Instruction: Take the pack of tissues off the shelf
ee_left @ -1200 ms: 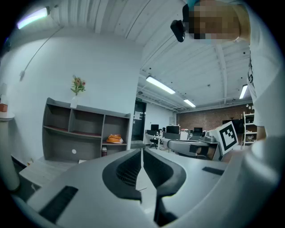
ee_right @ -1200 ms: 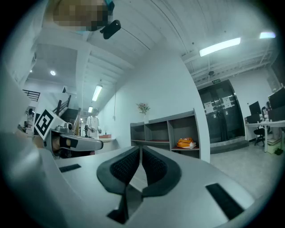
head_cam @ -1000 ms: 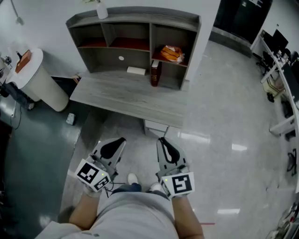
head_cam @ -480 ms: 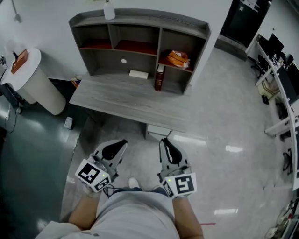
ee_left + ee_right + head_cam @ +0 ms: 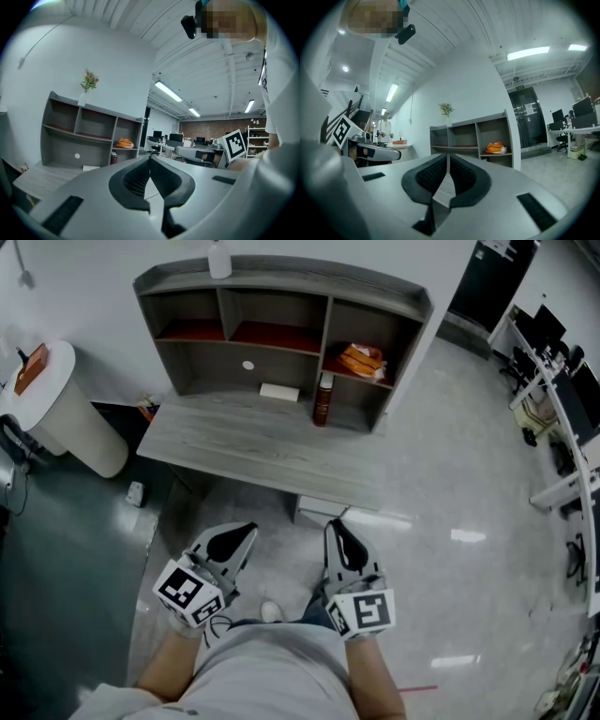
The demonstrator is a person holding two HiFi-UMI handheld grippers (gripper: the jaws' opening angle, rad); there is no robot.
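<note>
The orange pack of tissues (image 5: 361,360) lies in the shelf unit's (image 5: 281,282) right compartment, on its upper shelf. It shows small in the left gripper view (image 5: 124,143) and in the right gripper view (image 5: 495,148). Both grippers are held low in front of the person, well short of the desk (image 5: 262,442). My left gripper (image 5: 248,527) (image 5: 150,157) is shut with nothing in it. The right gripper (image 5: 331,523) (image 5: 448,156) has its jaws together too, and holds nothing.
A brown bottle (image 5: 324,399) stands under the tissues' shelf, and a white flat thing (image 5: 278,392) lies on the desk. A white bottle (image 5: 219,259) tops the unit. A round white bin (image 5: 56,409) stands left. Office desks (image 5: 562,381) line the right.
The person has shifted, so the desk and shelf sit a little further right in the head view. Both grippers have drifted slightly with the body and stay shut and empty.
</note>
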